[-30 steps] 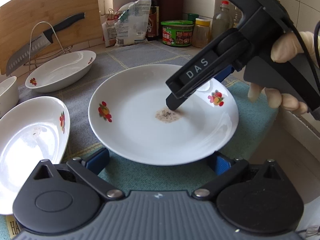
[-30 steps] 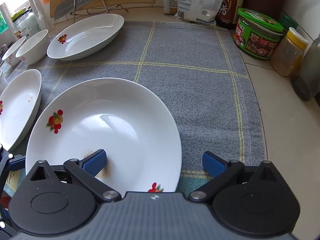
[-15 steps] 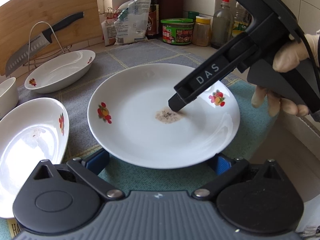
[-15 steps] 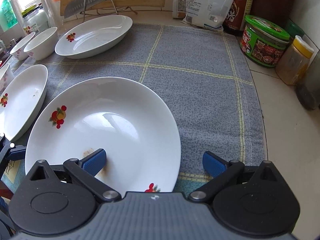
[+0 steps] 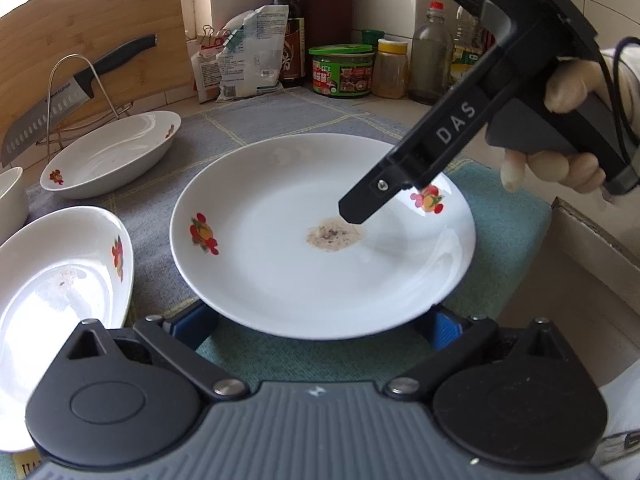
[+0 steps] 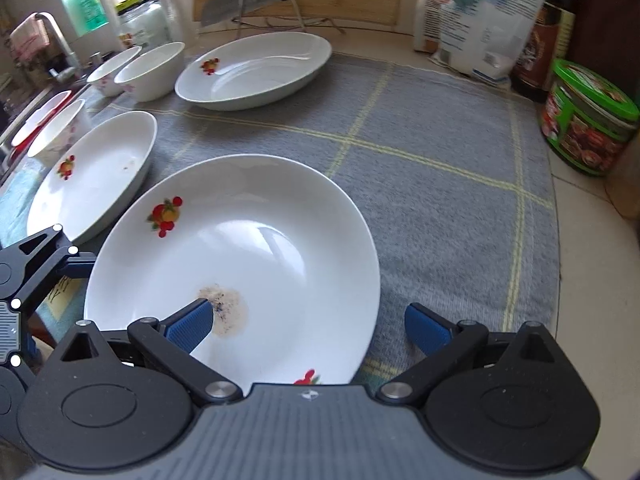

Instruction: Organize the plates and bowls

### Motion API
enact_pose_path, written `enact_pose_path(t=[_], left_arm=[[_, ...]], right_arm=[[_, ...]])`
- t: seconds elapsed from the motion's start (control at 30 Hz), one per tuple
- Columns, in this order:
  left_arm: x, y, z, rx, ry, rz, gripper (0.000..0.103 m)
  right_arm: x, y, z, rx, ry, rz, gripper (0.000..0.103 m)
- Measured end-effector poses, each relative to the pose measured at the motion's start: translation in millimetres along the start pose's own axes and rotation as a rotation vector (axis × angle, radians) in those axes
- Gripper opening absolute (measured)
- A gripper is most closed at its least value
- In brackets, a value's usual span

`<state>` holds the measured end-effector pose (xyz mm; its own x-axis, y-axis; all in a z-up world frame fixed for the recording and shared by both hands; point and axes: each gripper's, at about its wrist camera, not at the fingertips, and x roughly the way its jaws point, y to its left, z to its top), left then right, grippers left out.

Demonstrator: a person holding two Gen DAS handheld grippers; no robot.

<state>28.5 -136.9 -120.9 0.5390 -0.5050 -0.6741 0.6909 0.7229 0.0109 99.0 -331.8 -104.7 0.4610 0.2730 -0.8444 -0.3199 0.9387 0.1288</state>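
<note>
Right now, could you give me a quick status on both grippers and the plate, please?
Left gripper open, jaws straddling the near rim of the round plate. Right gripper open over the plate's right side. Plate carries a brown stain. Oval dish close on the left.

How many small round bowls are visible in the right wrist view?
4. Two bowls stand side by side at the back left, beside the far oval dish. Two more sit at the left edge. Others may be hidden beyond the frame.

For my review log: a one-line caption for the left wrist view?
Open right gripper hovers over the stained round plate on the mat, open left gripper at its near rim.
</note>
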Motion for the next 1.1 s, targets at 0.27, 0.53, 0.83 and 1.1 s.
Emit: enact_pose_path(t=[0.27, 0.53, 0.83, 1.1], left_arm=[[-1.3, -2.6, 0.2, 0.022, -0.010, 0.008, 0.103], [-1.2, -6.9, 1.5, 0.037, -0.014, 0.032, 0.103], [2.5, -3.4, 2.1, 0.022, -0.006, -0.006, 0.103], [4.5, -2.7, 4.0, 0.018, 0.006, -0.010, 0.103]], right_arm=[[9.6, -12.8, 22.3, -0.067, 0.048, 0.158, 0.103], [17.7, -15.0, 33.6, -0.109, 0.071, 0.261, 0.103], [24.2, -21.9, 45.4, -0.081, 0.089, 0.370, 0.103], [23.4, -25.4, 46.3, -0.104, 0.102, 0.397, 0.103]])
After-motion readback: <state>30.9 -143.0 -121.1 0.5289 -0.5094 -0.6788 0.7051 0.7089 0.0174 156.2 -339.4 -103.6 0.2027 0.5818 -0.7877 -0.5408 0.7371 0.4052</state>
